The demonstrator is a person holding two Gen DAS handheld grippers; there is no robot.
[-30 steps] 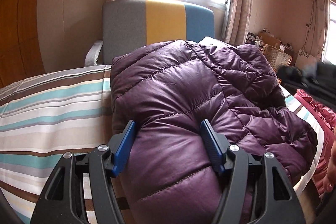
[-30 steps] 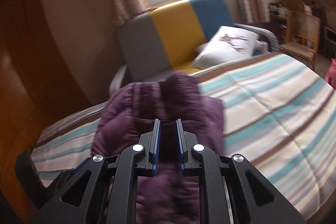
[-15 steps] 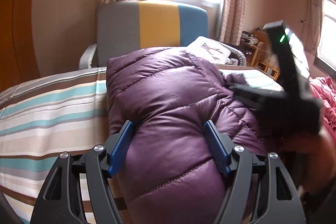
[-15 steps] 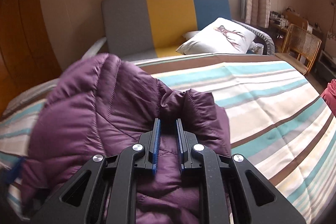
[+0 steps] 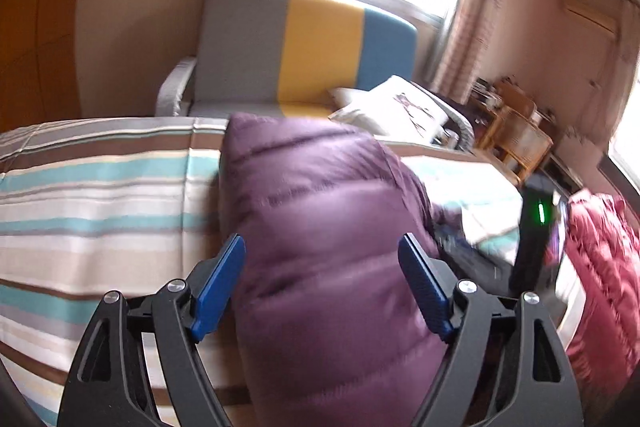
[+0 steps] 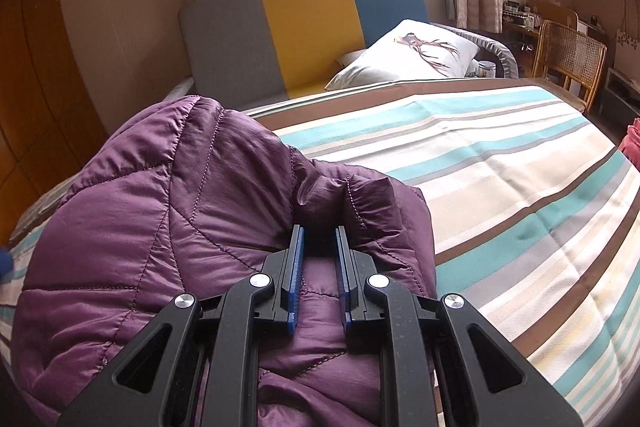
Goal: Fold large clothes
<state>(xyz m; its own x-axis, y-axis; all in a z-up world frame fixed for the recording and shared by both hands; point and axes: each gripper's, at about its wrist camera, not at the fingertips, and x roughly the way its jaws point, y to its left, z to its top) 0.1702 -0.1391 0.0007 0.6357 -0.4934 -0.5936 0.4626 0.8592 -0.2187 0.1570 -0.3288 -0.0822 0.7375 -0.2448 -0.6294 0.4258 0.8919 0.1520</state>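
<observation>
A striped bedspread (image 6: 500, 155) covers the bed, with a grey, yellow and blue sofa (image 6: 308, 27) behind it. A purple puffer jacket (image 6: 172, 211) is bunched at the bed's near-left edge. A fold is pinched by the right gripper (image 6: 318, 267). The left gripper (image 5: 322, 279) is spread wide around the jacket (image 5: 320, 227). Only the left view shows a red garment (image 5: 596, 267) past the bed's right edge.

2 close wrist views across the striped bed (image 6: 500, 163), sharing the sofa (image 5: 308, 51)
</observation>
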